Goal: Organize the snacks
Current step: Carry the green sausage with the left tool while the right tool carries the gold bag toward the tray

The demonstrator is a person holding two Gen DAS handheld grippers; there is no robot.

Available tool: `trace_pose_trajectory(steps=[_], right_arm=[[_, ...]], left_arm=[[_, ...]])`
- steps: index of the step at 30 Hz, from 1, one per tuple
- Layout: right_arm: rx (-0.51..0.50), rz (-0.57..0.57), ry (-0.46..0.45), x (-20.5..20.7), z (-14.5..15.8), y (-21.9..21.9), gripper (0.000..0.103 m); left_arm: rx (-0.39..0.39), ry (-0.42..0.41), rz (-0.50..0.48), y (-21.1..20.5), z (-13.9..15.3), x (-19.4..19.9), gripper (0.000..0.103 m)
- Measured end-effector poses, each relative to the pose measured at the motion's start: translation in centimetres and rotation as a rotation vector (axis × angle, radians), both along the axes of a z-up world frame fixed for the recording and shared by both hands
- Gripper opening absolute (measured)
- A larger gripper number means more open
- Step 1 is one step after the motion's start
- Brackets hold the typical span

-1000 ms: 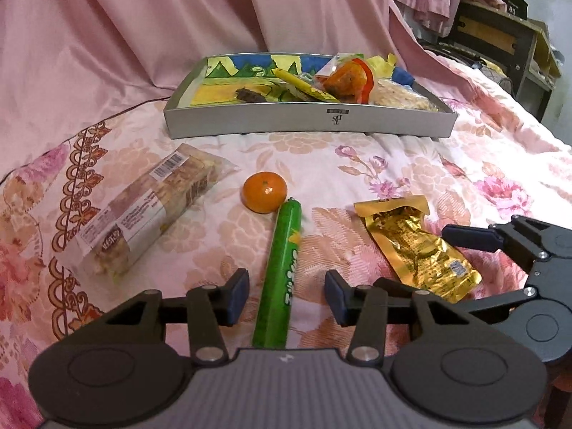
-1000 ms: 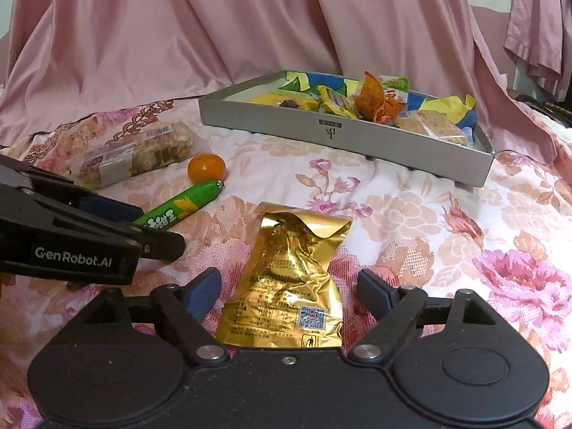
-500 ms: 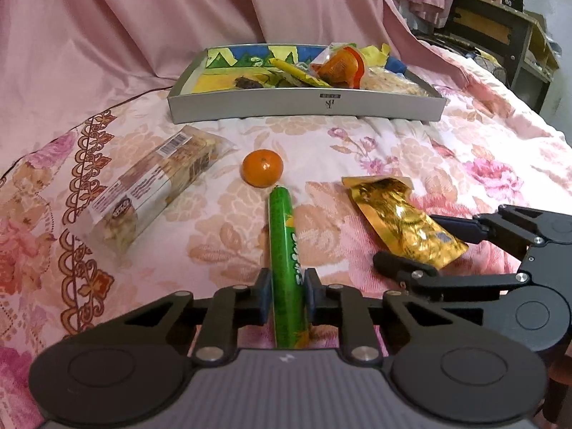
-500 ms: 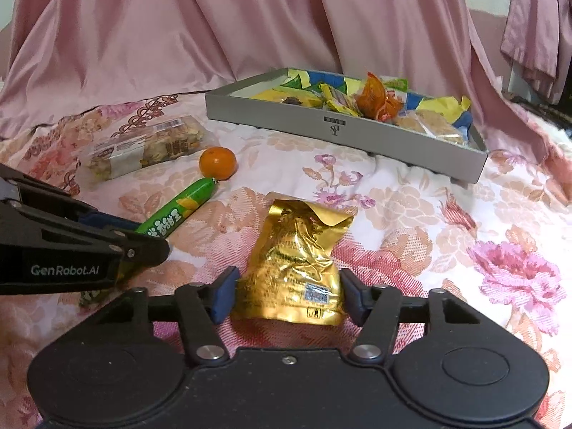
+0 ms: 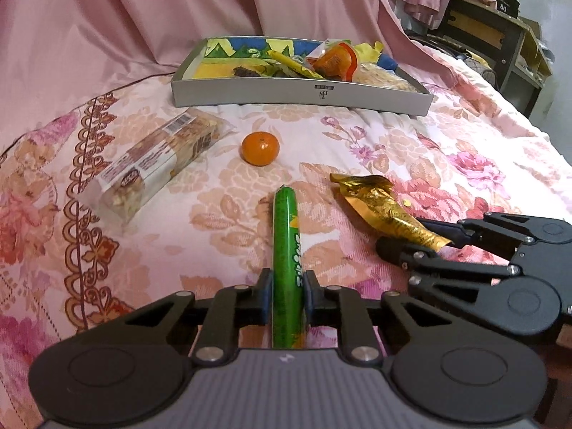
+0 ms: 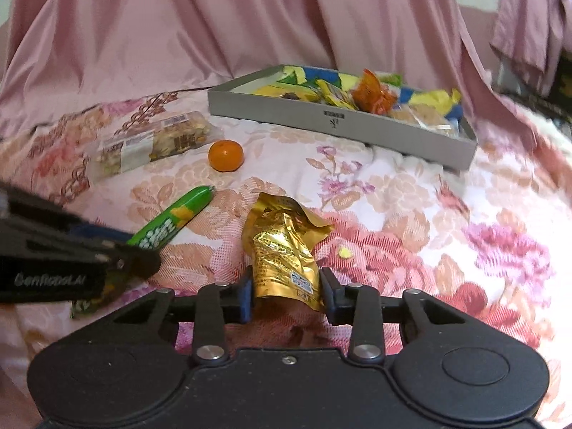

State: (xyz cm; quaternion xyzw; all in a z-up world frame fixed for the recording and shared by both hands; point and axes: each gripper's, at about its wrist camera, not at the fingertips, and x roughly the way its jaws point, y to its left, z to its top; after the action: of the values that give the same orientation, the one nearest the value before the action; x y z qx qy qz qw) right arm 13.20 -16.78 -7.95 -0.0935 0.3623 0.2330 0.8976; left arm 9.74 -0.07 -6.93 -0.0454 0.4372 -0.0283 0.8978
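My left gripper clamps the green plastic-wrapped sausage stick; my right gripper has just closed on the crinkled gold foil pouch. Gripped only at its near edge, the slick foil could slip out.

Soft woven cloth under shiny wrappers and matt plastic tools.

The floral bedspread looks like matt woven cloth with a raised pattern; the pink drape behind it has a faint satin sheen. The green stick wears glossy smooth plastic film, the gold pouch crinkled metallic foil. The nut bar pack is clear glossy plastic with a paper label. The mandarin has dimpled, slightly shiny skin. The grey tray has smooth matt walls. Both grippers are matt black plastic with bright metal pins.
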Motion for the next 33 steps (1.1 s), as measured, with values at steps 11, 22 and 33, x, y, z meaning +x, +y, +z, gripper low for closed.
trace_pose_trajectory(steps=[11,22,33], right_arm=[[-0.172,0.004,-0.157,-1.9,1.2,0.8,0.031],[-0.125,-0.016,-0.279,-2.3,3.3,0.0,0.031],[-0.091,-0.030,-0.322,-0.4,4.3,-1.3,0.031]], left_arm=[[-0.036,-0.048,0.002,0.6,1.3,-1.5,0.019],[-0.058,-0.110,0.027,0.6,3.1,-0.7,0.019],[-0.059,-0.140,0.078,0.9,3.8,1.9,0.019]])
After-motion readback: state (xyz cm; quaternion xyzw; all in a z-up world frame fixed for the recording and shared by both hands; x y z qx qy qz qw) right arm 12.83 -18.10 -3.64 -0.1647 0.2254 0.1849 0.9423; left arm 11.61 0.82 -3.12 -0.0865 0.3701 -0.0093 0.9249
